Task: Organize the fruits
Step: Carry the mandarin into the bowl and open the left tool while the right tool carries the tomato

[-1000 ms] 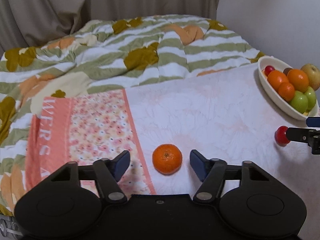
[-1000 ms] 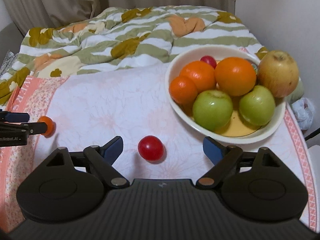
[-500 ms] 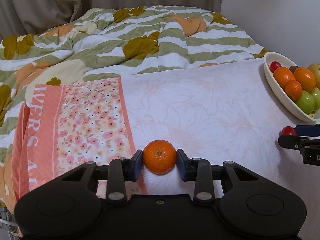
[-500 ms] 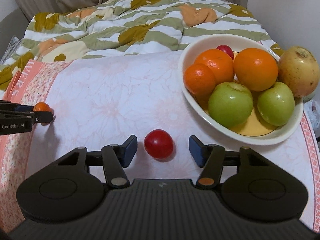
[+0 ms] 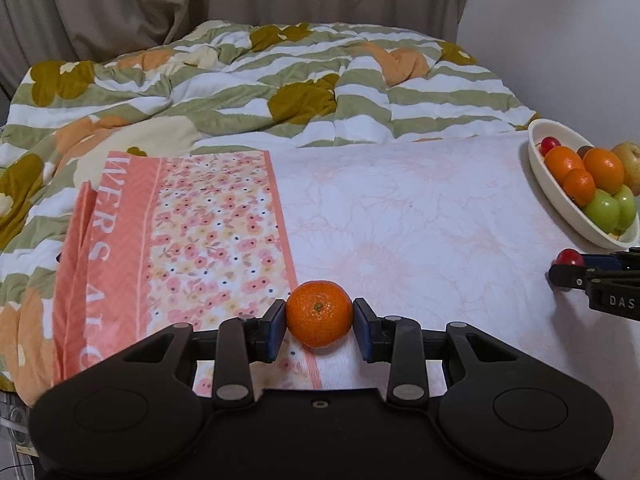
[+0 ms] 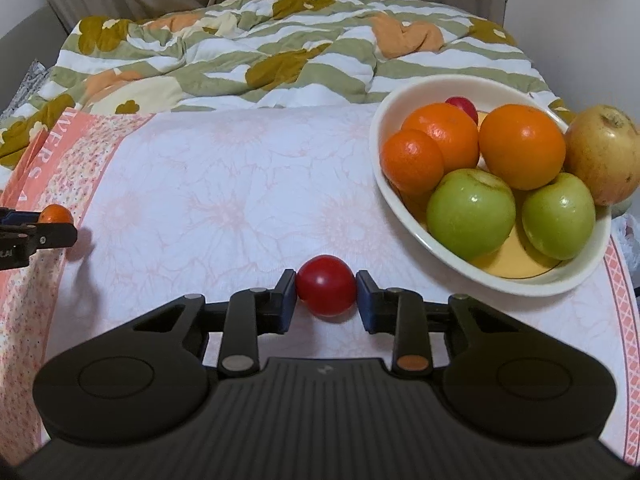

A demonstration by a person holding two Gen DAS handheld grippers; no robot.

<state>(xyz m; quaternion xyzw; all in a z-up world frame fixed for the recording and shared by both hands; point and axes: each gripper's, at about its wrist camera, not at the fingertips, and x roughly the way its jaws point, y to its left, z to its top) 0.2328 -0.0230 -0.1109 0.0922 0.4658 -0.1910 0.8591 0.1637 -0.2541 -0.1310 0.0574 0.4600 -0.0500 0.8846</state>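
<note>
We take the white oval fruit bowl (image 6: 404, 216) as our landmark. Our left gripper (image 5: 319, 326) is closed to the width of a mandarin orange (image 5: 319, 313), both blue pads pressing its sides; the fruit sits well to the left of the bowl, at the edge of the pink floral strip (image 5: 216, 236) of the bed sheet (image 5: 400, 216). Our right gripper (image 6: 326, 298) is likewise narrowed onto a small red fruit (image 6: 326, 285) — round and glossy, its kind unclear — pinched between both pads just in front of the bowl's near-left rim. We cannot tell whether either fruit is raised off the sheet.

Inside the bowl we see two green apples (image 6: 471, 213), a large orange (image 6: 522, 147), two smaller oranges (image 6: 412, 161) and, at the far side, a second small red fruit (image 6: 462, 105); a yellow-brown pear-like fruit (image 6: 604, 156) rests at the bowl's right rim. Beyond the bowl lies a crumpled green-striped flowered quilt (image 6: 280, 52) — behind it, beige curtains (image 5: 160, 4).
</note>
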